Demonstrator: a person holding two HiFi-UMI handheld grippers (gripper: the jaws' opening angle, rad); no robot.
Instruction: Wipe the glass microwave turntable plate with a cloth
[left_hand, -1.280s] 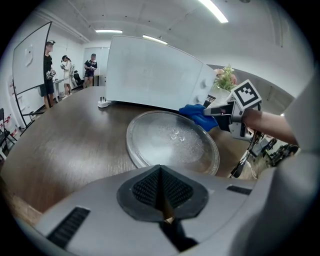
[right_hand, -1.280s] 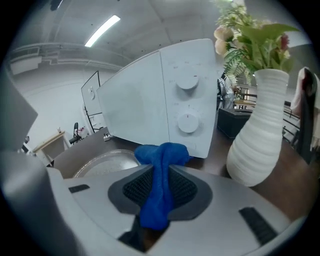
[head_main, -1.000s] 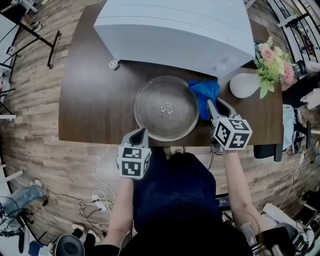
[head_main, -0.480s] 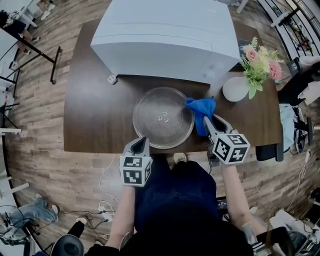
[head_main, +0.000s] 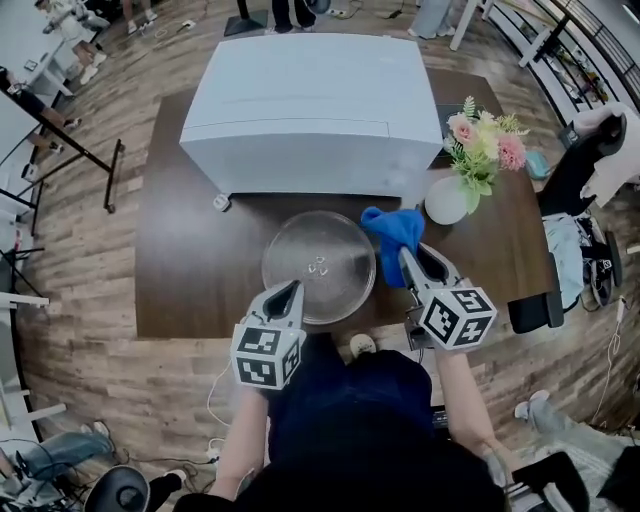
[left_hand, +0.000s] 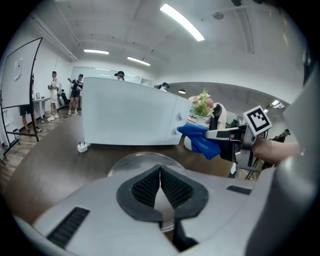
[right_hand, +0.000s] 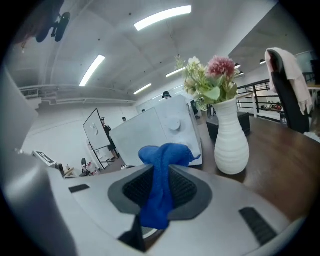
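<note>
While plank floor (head_main: 80, 330) surrounds it, the dark table (head_main: 190, 260) carries microwave (head_main: 310, 100) and plate (head_main: 320, 265).

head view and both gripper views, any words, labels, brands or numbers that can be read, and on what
None: no readable text in any view.
Left claw and right claw: only black-and-white square patterns, no letters or numbers.
Microwave, vase, cloth: no print visible.
</note>
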